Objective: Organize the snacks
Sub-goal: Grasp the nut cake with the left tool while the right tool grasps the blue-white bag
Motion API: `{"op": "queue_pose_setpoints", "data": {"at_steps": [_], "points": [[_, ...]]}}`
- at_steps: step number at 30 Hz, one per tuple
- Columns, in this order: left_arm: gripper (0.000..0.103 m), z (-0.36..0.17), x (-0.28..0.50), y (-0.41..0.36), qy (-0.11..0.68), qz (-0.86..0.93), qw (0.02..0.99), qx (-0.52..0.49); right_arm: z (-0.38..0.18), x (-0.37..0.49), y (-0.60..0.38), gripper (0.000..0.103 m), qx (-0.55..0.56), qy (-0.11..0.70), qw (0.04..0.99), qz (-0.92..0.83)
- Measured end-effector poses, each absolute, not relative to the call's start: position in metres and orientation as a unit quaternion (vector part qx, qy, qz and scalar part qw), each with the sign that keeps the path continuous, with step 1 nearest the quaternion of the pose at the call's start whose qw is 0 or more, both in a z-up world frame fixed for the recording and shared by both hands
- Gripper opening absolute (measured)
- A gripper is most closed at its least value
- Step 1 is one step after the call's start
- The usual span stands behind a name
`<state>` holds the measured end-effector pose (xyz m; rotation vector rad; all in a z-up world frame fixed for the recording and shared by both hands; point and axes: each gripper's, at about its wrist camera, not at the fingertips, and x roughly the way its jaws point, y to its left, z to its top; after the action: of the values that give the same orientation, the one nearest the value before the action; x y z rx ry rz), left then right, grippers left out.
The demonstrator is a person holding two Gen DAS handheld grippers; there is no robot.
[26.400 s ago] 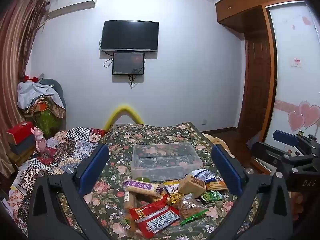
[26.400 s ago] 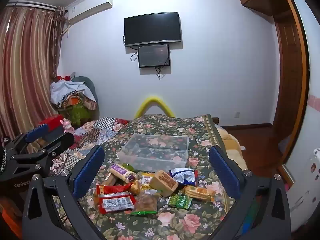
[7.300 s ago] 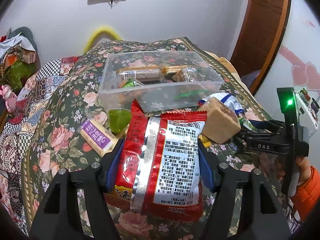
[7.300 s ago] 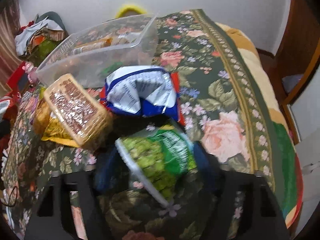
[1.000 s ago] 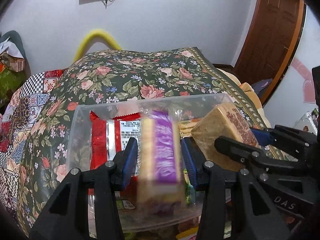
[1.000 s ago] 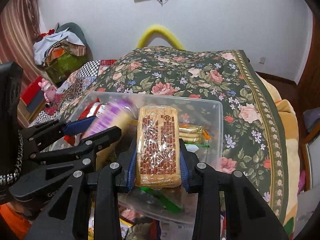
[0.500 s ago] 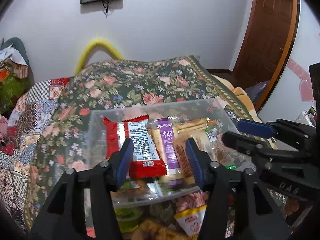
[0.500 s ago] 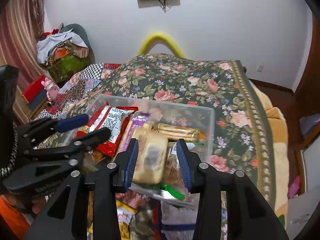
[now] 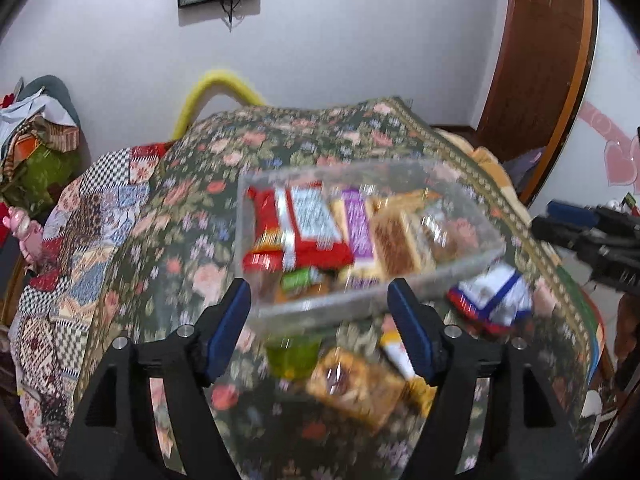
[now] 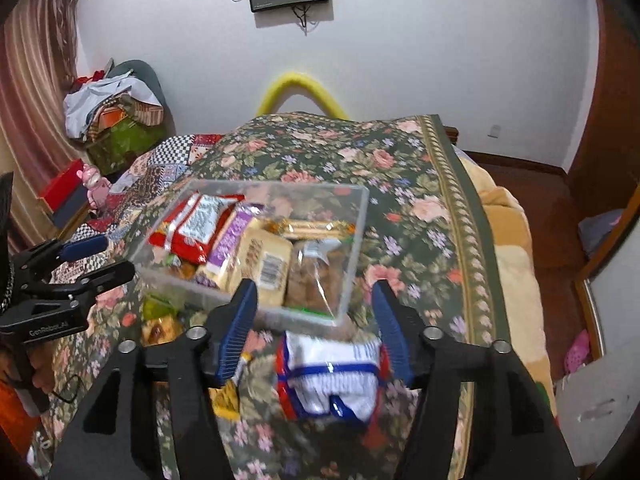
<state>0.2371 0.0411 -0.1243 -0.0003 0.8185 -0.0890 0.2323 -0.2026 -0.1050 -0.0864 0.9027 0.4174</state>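
Note:
A clear plastic bin [image 9: 460, 196] [image 10: 360, 232] sits on the floral bedspread and holds a red packet [image 9: 308, 224] [image 10: 196, 220], a purple-labelled bar [image 9: 358, 224] [image 10: 230, 236], a tan cracker block [image 9: 394, 244] [image 10: 266, 264] and other snacks. My left gripper [image 9: 322, 330] is open and empty, just in front of the bin. My right gripper [image 10: 314, 320] is open and empty, above a white and blue bag [image 10: 332, 376] [image 9: 494, 300]. A green jelly cup [image 9: 292, 354], a golden packet [image 9: 356, 384] and a yellow packet [image 10: 226, 396] lie loose in front of the bin.
The floral bedspread [image 10: 400, 168] runs back to a yellow hoop [image 10: 300, 84] at the wall. A patchwork quilt [image 9: 80, 220] lies to the left. The bed's right edge drops to a wooden floor [image 10: 552, 220]. A pile of clothes [image 10: 116, 120] stands at the far left.
Both grippers have let go of their snacks into the bin, opened wider and drawn back and up from it. The bar and cracker block now lie in the bin.

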Motion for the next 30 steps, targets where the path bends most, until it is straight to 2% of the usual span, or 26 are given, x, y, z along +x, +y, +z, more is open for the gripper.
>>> {"op": "queue_pose_setpoints", "data": {"at_steps": [9, 18, 26, 30], "points": [[0.072, -0.172, 0.215, 0.051, 0.459, -0.038, 0.887, -0.022, -0.133, 0.213, -0.216, 0.085, -0.062, 0.456, 0.871, 0.175], [0.072, -0.198, 0.22, 0.03, 0.486, -0.063, 0.871, -0.025, -0.176, 0.221, -0.22, 0.086, -0.042, 0.511, 0.842, 0.169], [0.077, -0.204, 0.235, 0.018, 0.484, -0.072, 0.871, -0.047, -0.191, 0.225, -0.212, 0.086, -0.031, 0.526, 0.83, 0.182], [0.078, -0.211, 0.237, 0.006, 0.477, -0.071, 0.876, -0.027, -0.194, 0.227, -0.209, 0.086, -0.021, 0.528, 0.829, 0.187]]}}
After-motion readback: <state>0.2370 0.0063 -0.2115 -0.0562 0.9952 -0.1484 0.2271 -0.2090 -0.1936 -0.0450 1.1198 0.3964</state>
